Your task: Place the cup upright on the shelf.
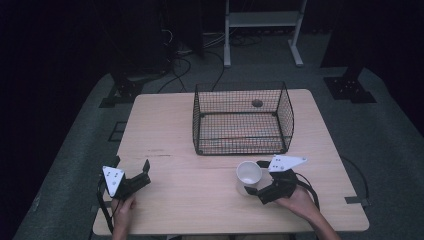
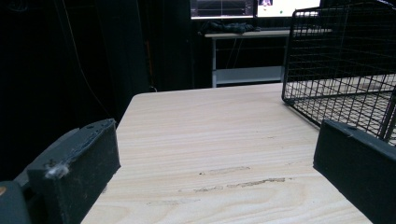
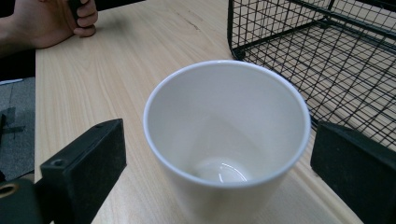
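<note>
A white empty cup [image 1: 248,173] stands upright on the wooden table [image 1: 190,200], just in front of a black wire basket [image 1: 285,115]. My right gripper [image 1: 256,177] is open, with one jaw on either side of the cup [image 3: 224,140]. The right jaw sits almost against the rim and the left jaw stands a little apart. The basket [image 3: 327,51] lies just beyond. My left gripper [image 1: 131,164] rests open near the table's front left with nothing between its jaws. In its own view the left gripper [image 2: 215,149] faces bare wood, with the basket [image 2: 341,60] at the right.
A small dark round spot [image 1: 257,103] shows through the basket's far wall. A metal shelf frame [image 1: 262,20] and cables [image 1: 180,67] are on the floor behind the table. The other hand [image 3: 56,21] rests at the table's far edge in the right gripper view.
</note>
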{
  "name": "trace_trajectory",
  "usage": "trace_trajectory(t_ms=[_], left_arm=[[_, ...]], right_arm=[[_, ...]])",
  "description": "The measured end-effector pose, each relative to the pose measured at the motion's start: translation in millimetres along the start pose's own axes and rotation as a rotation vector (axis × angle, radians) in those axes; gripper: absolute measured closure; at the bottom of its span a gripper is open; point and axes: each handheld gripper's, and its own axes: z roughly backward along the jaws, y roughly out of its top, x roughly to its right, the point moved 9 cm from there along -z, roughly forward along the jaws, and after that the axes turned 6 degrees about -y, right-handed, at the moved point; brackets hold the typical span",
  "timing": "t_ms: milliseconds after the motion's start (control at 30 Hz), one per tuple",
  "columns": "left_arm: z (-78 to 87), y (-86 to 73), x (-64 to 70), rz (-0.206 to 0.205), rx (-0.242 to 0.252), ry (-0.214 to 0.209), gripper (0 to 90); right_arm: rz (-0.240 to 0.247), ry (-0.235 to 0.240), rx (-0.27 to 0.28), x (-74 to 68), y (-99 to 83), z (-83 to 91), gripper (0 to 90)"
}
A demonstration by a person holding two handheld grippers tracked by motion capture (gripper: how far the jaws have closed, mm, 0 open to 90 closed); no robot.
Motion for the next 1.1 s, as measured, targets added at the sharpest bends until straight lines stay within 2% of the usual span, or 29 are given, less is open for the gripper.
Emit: trace_trajectory(t_ms=[600, 767, 800, 967, 1100], left_arm=[[0.0, 0.1, -0.2, 0.002, 0.001, -0.001, 0.0], [0.0, 0.1, -0.2, 0.002, 0.001, -0.001, 0.0], [0.1, 0.1, -0.3, 0.002, 0.001, -0.001, 0.0], [0.1, 0.1, -0.4, 0.002, 0.001, -0.001, 0.0], [0.0, 0.1, -0.4, 0.003, 0.001, -0.001, 0.0]], right_arm=[[-0.001, 0.014, -0.017, -2.1, 1.4, -16.9, 3.4], [-0.013, 0.021, -0.019, 0.2, 0.3, -18.2, 7.0], [-0.011, 0.023, -0.013, 0.7, 0.9, -17.8, 12.0], [-0.017, 0.028, -0.013, 1.9, 0.8, -17.5, 16.9], [-0.013, 0.030, -0.011, 1.2, 1.5, -16.8, 17.9]])
